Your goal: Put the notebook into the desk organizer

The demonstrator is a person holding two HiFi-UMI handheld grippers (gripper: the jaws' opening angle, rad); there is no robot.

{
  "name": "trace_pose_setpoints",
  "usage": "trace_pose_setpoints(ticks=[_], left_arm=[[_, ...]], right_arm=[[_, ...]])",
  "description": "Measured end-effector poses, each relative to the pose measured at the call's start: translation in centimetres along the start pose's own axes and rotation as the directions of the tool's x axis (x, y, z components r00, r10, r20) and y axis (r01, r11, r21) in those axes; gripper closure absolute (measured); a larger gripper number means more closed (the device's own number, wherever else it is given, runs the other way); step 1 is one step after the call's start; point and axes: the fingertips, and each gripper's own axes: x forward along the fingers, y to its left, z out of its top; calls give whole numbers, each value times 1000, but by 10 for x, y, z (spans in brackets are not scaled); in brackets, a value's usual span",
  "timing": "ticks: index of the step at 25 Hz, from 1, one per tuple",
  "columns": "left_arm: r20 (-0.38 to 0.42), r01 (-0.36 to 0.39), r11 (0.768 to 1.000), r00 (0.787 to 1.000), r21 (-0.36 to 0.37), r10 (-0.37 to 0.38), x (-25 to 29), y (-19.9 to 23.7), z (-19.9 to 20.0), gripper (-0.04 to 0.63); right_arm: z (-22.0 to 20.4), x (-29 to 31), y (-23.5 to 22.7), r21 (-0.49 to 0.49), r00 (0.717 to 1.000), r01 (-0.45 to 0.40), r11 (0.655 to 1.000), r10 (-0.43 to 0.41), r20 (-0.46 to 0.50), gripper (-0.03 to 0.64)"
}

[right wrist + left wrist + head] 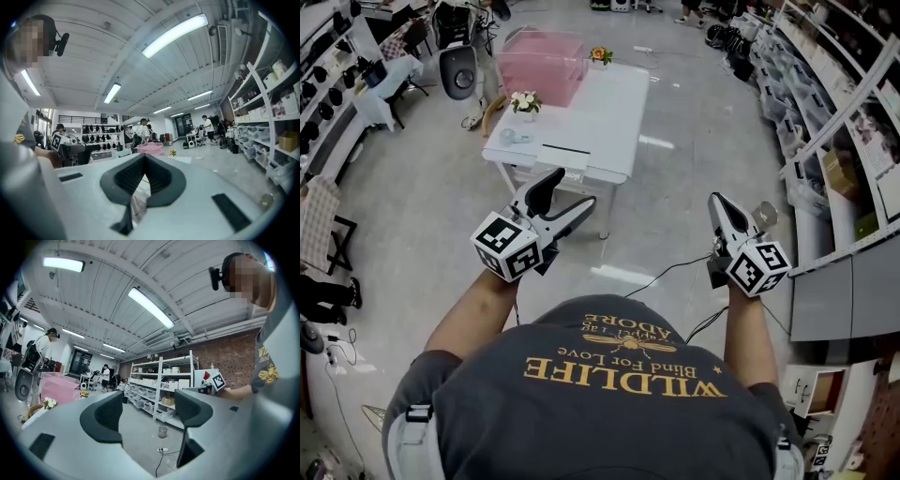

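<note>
So closest to the camera was the person's dark grey T-shirt, with both bare forearms stretched out in front and a gripper in each hand, held about level over the floor.

The left gripper had its fingers spread wide with nothing between them. Its own view looked straight through the gap at bare floor and some shelving. The right gripper was the opposite: its fingers were pressed together at the tips and weren't holding anything.

Just past the grippers a thin black cable snaked across the grey floor.

Further out stood the white surface, well apart from both grippers. A flat white thing lay at its near edge. I honestly couldn't tell from this far whether that was the notebook, so nothing else looked like it and neither gripper had it. To the left of it sat a little pot of pale flowers. At the far left end was a big pink see-through box, with a small orange flower just beside it.

Storage shelves ran along the right side of the room, and a white round fan stood off to the left, beyond the surface.
</note>
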Motion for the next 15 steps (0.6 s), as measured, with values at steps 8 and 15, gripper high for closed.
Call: trace_pose_setpoints(ticks=[8, 15], left_arm=[[7, -66, 997, 998, 38, 66, 22, -30, -2, 242], [-20, -65, 997, 998, 48, 66, 42, -31, -7, 244]], right_arm=[[6, -22, -31, -22, 999, -54, 998, 54, -1, 615], [7, -7, -48, -22, 997, -73, 997, 73, -5, 615]])
